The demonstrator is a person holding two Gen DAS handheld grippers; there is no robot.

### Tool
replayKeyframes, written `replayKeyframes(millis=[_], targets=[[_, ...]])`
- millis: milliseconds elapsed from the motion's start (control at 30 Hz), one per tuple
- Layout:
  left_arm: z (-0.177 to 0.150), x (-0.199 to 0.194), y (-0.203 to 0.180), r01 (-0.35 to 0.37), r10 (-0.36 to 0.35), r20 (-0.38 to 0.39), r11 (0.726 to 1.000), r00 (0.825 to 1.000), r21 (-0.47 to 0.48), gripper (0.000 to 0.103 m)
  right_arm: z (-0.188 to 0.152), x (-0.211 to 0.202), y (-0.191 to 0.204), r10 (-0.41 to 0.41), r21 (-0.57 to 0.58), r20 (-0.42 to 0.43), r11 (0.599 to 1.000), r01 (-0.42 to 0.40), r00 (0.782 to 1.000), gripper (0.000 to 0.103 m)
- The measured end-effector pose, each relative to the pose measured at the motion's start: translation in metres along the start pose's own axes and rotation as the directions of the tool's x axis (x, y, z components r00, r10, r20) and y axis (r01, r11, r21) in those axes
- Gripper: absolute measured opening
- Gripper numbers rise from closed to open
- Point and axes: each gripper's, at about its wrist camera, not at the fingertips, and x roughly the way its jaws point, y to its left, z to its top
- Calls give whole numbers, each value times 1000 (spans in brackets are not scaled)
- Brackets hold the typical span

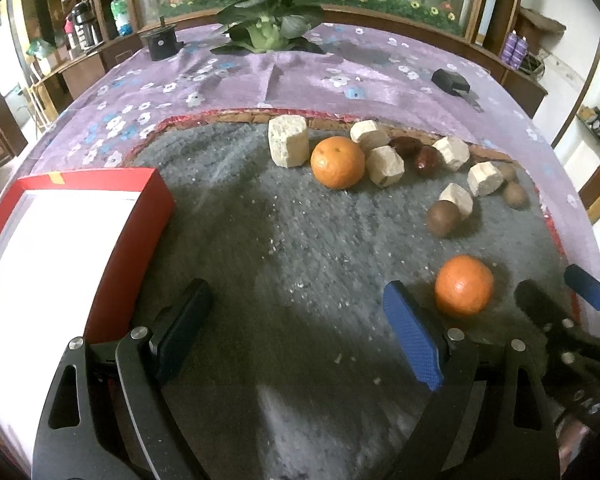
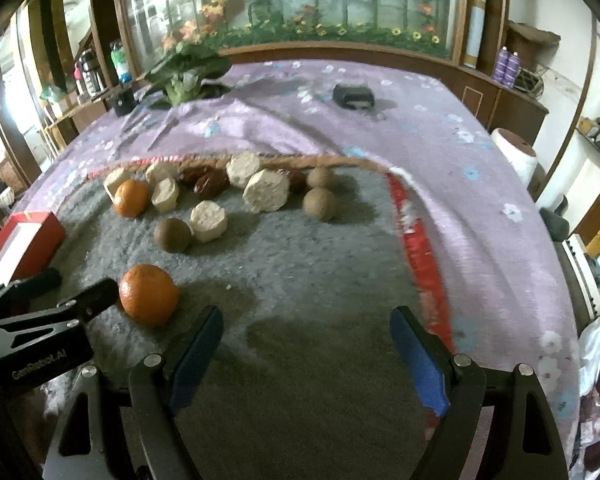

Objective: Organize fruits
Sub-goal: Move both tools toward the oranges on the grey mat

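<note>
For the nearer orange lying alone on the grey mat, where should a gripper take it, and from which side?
Grip the near orange across its widest middle, coming down from above. It is round, sits free on the grey mat, and nothing touches it. The left gripper is closest and stands open, its right finger just beside the fruit.

A purple floral tablecloth [image 2: 440, 128] covers the table before a flower-painted glass cabinet [image 2: 300, 8]

Looks like a home, prob. a dining or living rm. Surface w/ purple flowered cloth [image 1: 228, 76] and a grey felt mat [image 1: 300, 240]. Behind it, dark wood cabinetry w/ a big glass panel painted w/ flowers [image 2: 300, 8]. Side shelf w/ thermos & bottles [image 1: 88, 24]; leafy potted plant [image 1: 264, 20] at far edge.
</note>
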Motion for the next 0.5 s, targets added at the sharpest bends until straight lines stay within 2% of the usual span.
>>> replayKeyframes(millis=[333,500], targets=[[-11,-37,-20,23,-29,79,997,996,80,88,-8,-37,-22,13,6,54,1000,-14,998,85],[-9,-46,-33,90,-100,84,989,991,115,88,-10,-48,-35,23,39,75,999,-26,997,85]])
